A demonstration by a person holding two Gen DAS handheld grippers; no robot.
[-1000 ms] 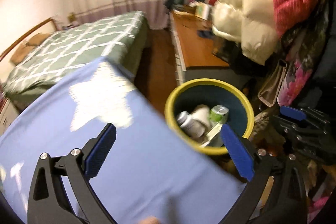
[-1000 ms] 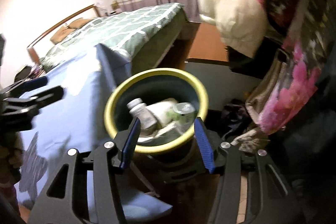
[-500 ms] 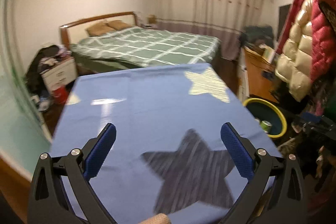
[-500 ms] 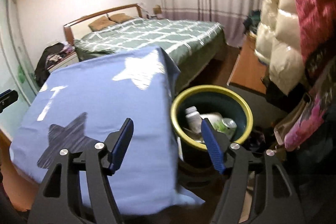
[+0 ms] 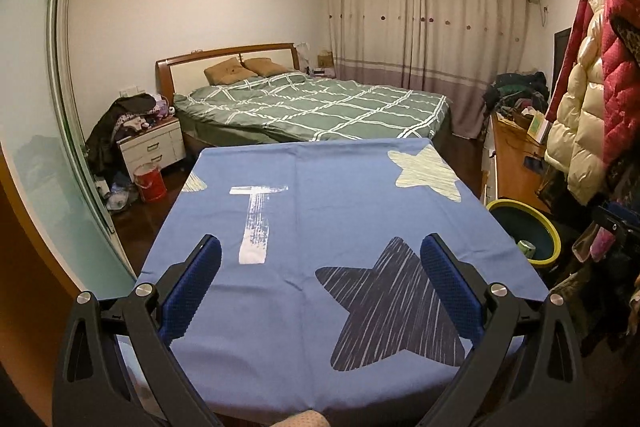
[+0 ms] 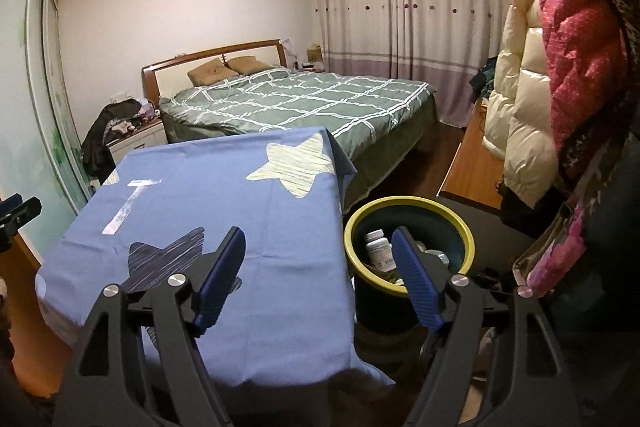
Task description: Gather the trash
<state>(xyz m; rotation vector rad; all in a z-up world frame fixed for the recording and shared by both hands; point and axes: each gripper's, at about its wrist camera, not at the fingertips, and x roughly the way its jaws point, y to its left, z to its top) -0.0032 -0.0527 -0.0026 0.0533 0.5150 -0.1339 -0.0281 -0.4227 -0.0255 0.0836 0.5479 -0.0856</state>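
A dark trash bin with a yellow rim (image 6: 469,247) stands on the floor at the right edge of the blue star-print table (image 6: 240,211). A white pill bottle (image 6: 376,247) and other trash lie inside it. In the left wrist view the bin (image 5: 516,205) sits far right, with a green can (image 5: 526,249) showing in it. My left gripper (image 5: 320,251) hovers open over the table cloth (image 5: 320,195) with nothing between its fingers. My right gripper (image 6: 319,239) hangs above the table's right edge beside the bin. Its jaws are opening and nothing is between them.
A green checked bed (image 5: 320,103) lies beyond the table. A white nightstand (image 5: 150,147) and a red bucket (image 5: 150,183) stand at left. Puffy jackets (image 6: 560,67) hang at right over a wooden desk (image 6: 474,171). A glass sliding door (image 5: 60,147) runs along the left.
Both grippers pulled back and up from the bin. The left one swung left until it faced the table top. The right gripper's jaws spread wider.
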